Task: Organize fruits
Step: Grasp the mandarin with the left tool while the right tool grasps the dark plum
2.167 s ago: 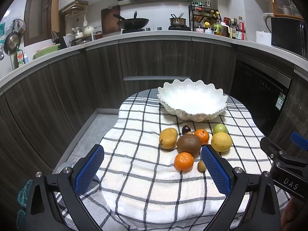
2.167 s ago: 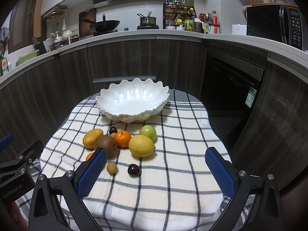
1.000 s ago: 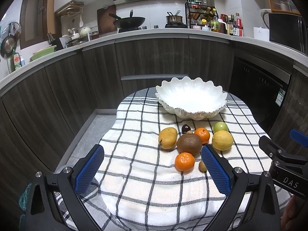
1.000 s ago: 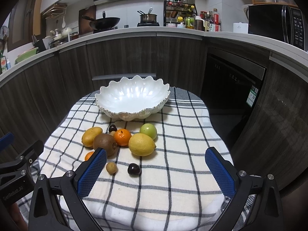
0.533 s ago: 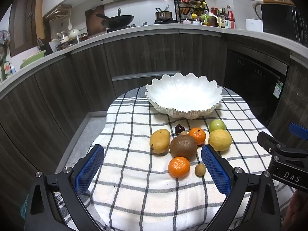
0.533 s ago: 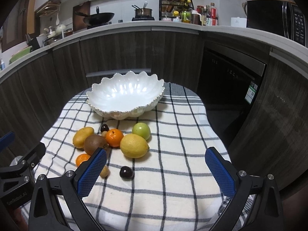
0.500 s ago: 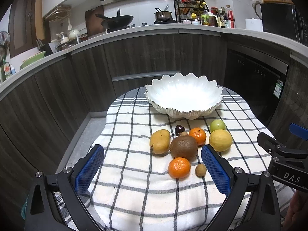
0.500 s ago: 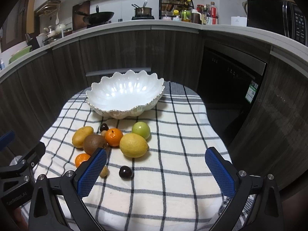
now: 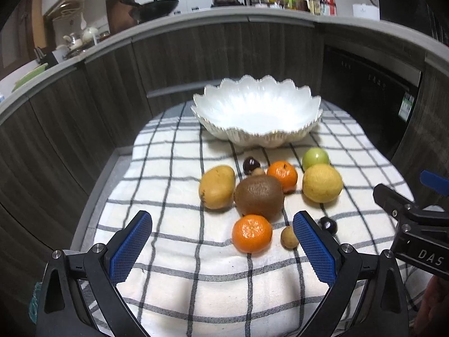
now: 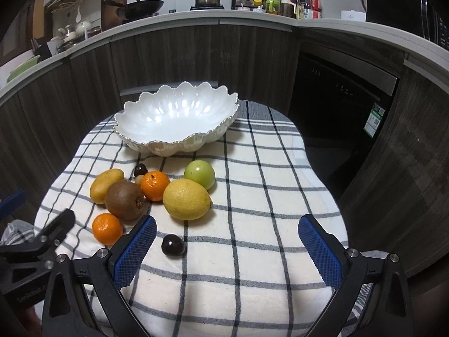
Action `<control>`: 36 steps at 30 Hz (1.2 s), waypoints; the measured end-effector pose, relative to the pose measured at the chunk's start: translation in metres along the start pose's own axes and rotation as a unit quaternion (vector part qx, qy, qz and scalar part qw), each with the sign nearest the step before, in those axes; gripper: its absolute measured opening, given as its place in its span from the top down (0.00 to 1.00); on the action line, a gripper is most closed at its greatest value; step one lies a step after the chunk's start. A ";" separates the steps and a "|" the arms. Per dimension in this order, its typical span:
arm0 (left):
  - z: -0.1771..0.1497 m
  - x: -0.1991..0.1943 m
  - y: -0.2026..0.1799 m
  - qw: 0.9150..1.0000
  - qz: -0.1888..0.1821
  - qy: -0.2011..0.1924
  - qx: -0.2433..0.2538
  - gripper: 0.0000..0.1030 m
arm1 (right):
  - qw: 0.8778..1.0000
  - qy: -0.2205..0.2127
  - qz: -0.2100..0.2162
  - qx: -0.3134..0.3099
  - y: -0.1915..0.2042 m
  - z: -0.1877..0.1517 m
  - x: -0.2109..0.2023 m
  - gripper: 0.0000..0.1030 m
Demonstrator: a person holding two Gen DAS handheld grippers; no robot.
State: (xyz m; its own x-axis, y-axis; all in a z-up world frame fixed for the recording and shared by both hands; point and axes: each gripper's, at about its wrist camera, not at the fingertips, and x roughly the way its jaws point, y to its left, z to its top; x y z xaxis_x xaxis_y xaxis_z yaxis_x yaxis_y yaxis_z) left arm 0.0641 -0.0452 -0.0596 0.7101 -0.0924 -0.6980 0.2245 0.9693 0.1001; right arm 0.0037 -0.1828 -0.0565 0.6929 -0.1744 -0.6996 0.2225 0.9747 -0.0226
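Note:
An empty white scalloped bowl [image 9: 308,129] [image 10: 216,136] stands at the back of the checked cloth [image 9: 168,196]. In front of it lie a mango [image 9: 216,186], kiwi [image 9: 258,198], two tangerines [image 9: 251,233] [image 9: 282,175], lemon [image 9: 322,186] [image 10: 186,199], green apple [image 9: 315,158] [image 10: 199,174], two dark cherries [image 10: 172,245] [image 9: 250,165] and a small tan fruit [image 9: 289,236]. My left gripper [image 9: 221,247] is open, low, just short of the near tangerine. My right gripper [image 10: 227,248] is open, with a dark cherry just inside its left finger.
The small round table's cloth edge drops off on all sides. Dark cabinets [image 9: 84,90] and a dishwasher [image 10: 345,95] curve behind. The counter above holds a wok [image 10: 143,5], a pot and bottles. The right gripper's body [image 9: 415,224] shows at the left view's right side.
Both grippers have moved forward and lower toward the fruit pile, which looks larger now. Jaws stay open. No fruit has moved.

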 end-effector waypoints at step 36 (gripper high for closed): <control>-0.021 0.081 -0.024 0.994 -0.039 0.097 0.033 0.55 | 0.996 0.090 0.025 0.005 0.000 -0.018 0.071 0.08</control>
State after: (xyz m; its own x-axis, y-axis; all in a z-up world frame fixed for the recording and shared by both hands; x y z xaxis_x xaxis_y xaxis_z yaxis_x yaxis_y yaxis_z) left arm 0.1025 -0.0713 -0.1339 0.5486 -0.1151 -0.8281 0.3215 0.9434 0.0819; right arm 0.0407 -0.1928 -0.1194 0.5699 -0.0977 -0.8159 0.1985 0.9799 0.0213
